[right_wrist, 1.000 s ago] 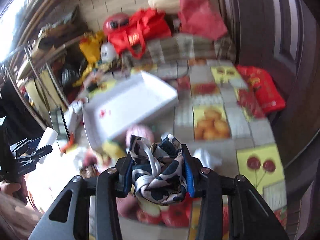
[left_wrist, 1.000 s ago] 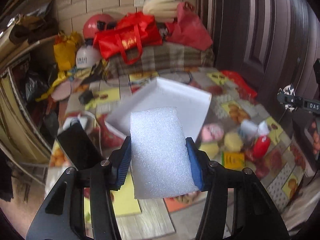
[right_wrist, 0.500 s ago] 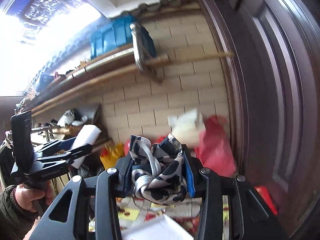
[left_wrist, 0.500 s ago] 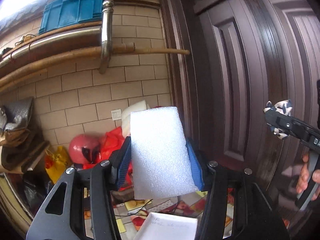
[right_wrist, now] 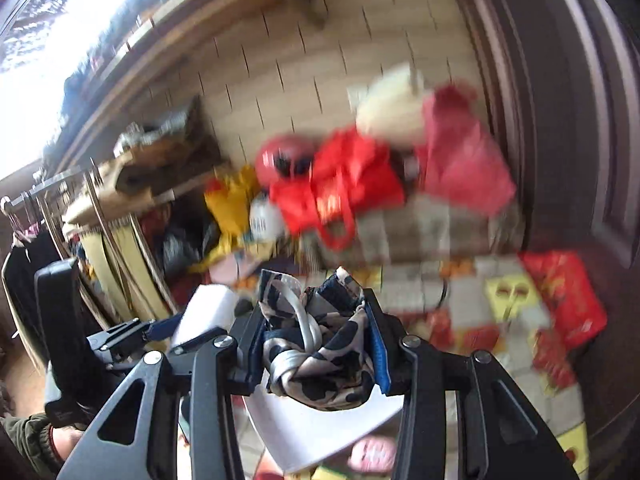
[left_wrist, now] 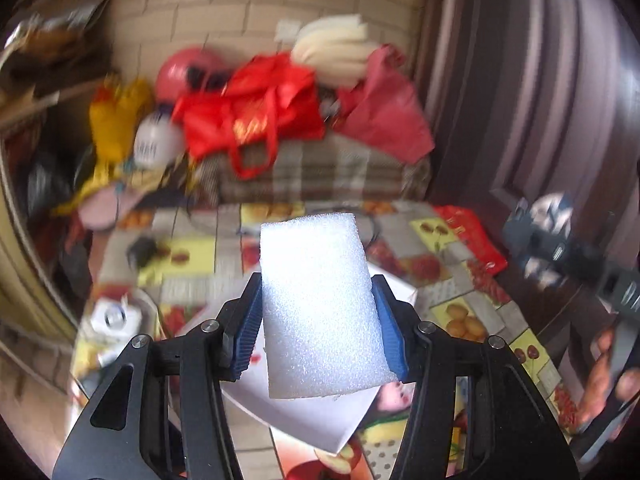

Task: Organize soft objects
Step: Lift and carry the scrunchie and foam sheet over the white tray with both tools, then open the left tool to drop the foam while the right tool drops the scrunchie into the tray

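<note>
My left gripper [left_wrist: 318,312] is shut on a white foam block [left_wrist: 320,304] and holds it in the air above a white tray [left_wrist: 320,416] on the table. My right gripper [right_wrist: 316,340] is shut on a knotted black-and-cream patterned scarf [right_wrist: 316,348], also above the white tray [right_wrist: 320,432]. The left gripper with its foam block [right_wrist: 208,308] shows at the left of the right wrist view. The right gripper with the scarf [left_wrist: 548,216] shows blurred at the right of the left wrist view.
The table has a fruit-print cloth [left_wrist: 460,316]. Red bags [left_wrist: 256,116], a red helmet [left_wrist: 188,72] and a yellow bag [left_wrist: 116,120] are piled at the far end against a brick wall. A dark door [left_wrist: 540,80] stands on the right. A red packet [right_wrist: 564,292] lies near it.
Both grippers have tilted back down from facing the wall and door toward the table and tray. Each keeps its hold on its object.
</note>
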Available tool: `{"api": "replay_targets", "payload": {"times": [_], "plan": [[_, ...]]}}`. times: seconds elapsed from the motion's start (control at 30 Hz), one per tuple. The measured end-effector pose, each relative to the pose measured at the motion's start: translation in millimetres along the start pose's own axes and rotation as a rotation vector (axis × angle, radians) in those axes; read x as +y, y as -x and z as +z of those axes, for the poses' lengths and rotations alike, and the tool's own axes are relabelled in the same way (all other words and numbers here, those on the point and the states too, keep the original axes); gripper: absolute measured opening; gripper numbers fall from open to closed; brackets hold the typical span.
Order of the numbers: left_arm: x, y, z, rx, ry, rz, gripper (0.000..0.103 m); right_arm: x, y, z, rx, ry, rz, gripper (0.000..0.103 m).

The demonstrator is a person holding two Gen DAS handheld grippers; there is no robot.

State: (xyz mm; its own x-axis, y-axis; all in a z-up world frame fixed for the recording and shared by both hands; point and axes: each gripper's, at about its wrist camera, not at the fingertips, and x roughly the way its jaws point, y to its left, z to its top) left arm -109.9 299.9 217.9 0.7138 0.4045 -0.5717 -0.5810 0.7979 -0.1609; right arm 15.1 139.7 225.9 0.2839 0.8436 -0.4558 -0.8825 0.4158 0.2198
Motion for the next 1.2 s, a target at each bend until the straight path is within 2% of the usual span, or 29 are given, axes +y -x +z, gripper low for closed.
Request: {"api": "replay_targets", "payload": {"times": [0.1,0.23,0.47,0.73,0.83,0.87,0.9,0.97,1.03,1.2], "plan": [[6.4,-31.6,-28.8,0.057,0.005,0.053,0.052,-6.8,-57.8,-42.0,0.139,-0.029,-0.012,0.042],[18.8,-71.7,-50.3,0.149,0.006,0.105,0.052,-1.1,-96.5,-68.3,0.237,-0.004,-0.041,0.042],[36.2,-122.8,-80.5,0.279,0.013,0.142,0.053,1.1,-140.6,-85.4,0.314,0.043,-0.065,0.042],[38.5,-149.6,-93.9,0.358,0.024,0.175,0.053,-11.2,-176.0,-102.3,0.375,0.028,-0.087,0.045],[42.6,-156.1,-98.5,0.395,0.051,0.182,0.056,-15.3,-179.5,-104.6,0.385,0.014,-0.089,0.052],[44.3,-157.1,-99.8,0.397,0.061,0.181,0.065,-15.9,-180.0,-105.6,0.389,0.016,-0.091,0.058],[45.3,-157.4,-101.0,0.396,0.066,0.184,0.084,-15.6,-180.5,-106.1,0.392,0.018,-0.091,0.071],[44.8,-156.6,-102.8,0.393,0.063,0.192,0.102,-15.2,-181.3,-108.3,0.409,0.017,-0.076,0.093],[40.8,-154.4,-103.2,0.391,0.047,0.194,0.102,-15.8,-181.1,-110.5,0.420,0.006,-0.064,0.103],[32.3,-139.1,-101.8,0.364,0.040,0.183,0.102,-17.3,-166.4,-111.0,0.402,-0.020,-0.063,0.103]]}}
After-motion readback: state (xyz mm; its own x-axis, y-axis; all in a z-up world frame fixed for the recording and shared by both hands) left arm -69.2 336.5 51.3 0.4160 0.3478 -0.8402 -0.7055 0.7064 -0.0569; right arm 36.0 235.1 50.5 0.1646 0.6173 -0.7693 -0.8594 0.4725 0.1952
